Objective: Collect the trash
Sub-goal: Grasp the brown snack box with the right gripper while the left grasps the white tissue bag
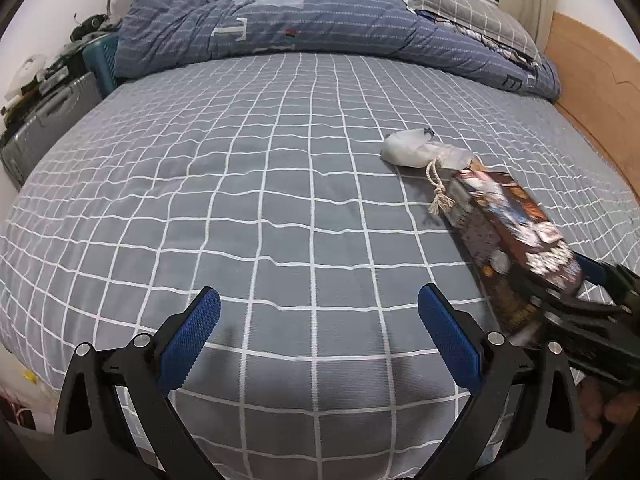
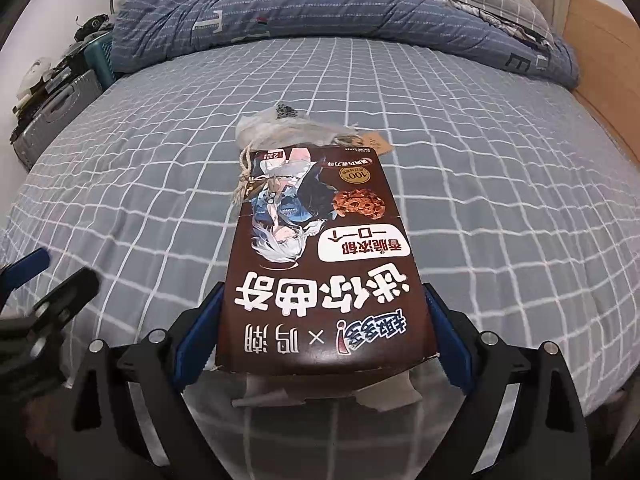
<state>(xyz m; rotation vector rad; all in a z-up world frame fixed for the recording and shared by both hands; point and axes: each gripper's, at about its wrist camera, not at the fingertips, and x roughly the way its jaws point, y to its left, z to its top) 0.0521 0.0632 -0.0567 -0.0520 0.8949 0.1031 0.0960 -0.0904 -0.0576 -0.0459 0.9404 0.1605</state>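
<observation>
My left hand-held gripper hangs released over the bed — nothing between its pads. To its right, my right hand-held gripper grasps the brown cookie box; white bag just beyond it.

Open grey checked bed sheet, with clutter only at the right and far end.

The grey sheet with white grid lines lies bare ahead of the spread left gripper. To its right, a brown printed cardboard cookie box, clamped in the right gripper, blocks the way, with a crumpled white plastic bag just beyond. A rumpled blue striped quilt bars the far end.
</observation>
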